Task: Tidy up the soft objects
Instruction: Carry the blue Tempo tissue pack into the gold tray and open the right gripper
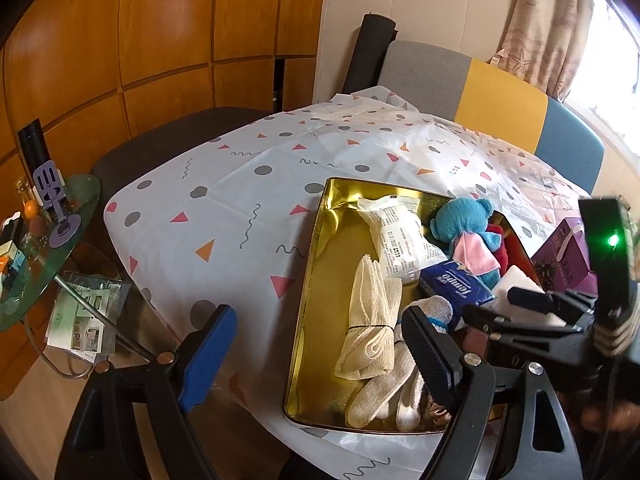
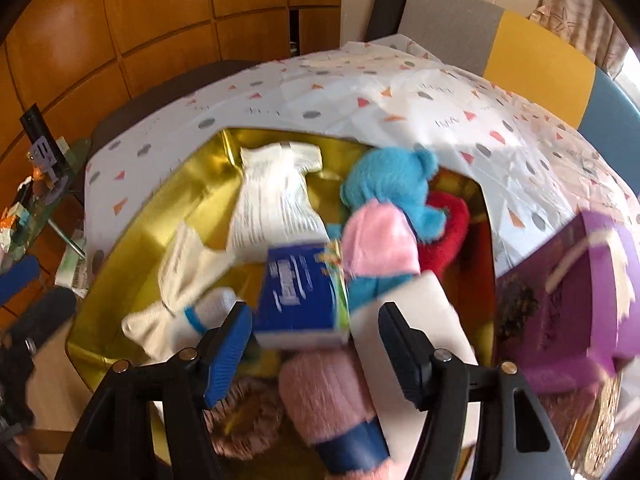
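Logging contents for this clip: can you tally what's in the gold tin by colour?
In the gold tin:
Blue: 2 (blue plush bear, blue tissue pack)
Red: 1 (red plush item)
Pink: 1 (pink fuzzy sock)
White or cream: 5 (white packet, cream cloth bundle, white block, blue-striped sock, cream sock)
Total: 9; overlapping socks make it approximate.

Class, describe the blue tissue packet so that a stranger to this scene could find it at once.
Start at the gold tin tray on the patterned tablecloth. Near its middle, below the blue plush toy, lies the tissue packet. It is the only flat, dark blue, printed rectangular pack; its neighbours are pale cloth rolls, socks and plush.
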### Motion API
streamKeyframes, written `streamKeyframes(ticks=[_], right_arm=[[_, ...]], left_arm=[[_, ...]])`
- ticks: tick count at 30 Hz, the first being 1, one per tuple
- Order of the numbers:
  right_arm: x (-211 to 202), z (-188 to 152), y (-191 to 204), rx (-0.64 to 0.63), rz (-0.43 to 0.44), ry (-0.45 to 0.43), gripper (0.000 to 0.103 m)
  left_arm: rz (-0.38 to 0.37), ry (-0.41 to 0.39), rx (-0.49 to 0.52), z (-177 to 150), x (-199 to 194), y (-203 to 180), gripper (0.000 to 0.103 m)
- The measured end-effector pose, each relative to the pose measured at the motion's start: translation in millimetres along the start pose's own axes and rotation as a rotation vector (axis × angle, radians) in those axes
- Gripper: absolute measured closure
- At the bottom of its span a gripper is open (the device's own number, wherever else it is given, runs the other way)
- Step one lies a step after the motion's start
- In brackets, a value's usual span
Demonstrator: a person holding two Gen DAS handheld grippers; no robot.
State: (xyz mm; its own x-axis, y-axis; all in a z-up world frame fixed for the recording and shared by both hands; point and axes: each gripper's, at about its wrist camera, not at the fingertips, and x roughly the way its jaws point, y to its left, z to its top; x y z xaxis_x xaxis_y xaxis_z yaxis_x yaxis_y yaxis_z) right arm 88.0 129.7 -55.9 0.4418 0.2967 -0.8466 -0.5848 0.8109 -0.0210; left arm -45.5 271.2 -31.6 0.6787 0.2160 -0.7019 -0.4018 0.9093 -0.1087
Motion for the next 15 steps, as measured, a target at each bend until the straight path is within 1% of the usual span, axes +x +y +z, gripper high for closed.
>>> streamKeyframes(ticks=[3,6,9,13,15], right_arm=[[0.2,-6.0,2.5,-0.021,-0.017,-0.009,0.036],[-19.0,-8.1,0.9,0.005,0.006,-0.082,0.036],[-46.8,-14.4,-4.9,0.037,-0.016,-0.182,0.036],[-80.3,-26.9,-16.6,0.1,-0.086,-0.266,0.036],[-92.9,-35.9,-24.2,0.147,-0.131,-0.292,0.036]], left_arm=[[-0.005,-0.013,0.015,0.5,-5.2,-5.6,0.017],[-0.012,-0.038,0.021,3.1,-12.8,-10.5,0.016],[-0.01,-0.075,0.034,5.0,-22.4,-17.7,0.01],[-0.017,-0.102,0.055,6.2,-31.6,-31.6,0.006],[-0.033,-0.114,0.063,5.1,-36.3,-40.7,0.0]])
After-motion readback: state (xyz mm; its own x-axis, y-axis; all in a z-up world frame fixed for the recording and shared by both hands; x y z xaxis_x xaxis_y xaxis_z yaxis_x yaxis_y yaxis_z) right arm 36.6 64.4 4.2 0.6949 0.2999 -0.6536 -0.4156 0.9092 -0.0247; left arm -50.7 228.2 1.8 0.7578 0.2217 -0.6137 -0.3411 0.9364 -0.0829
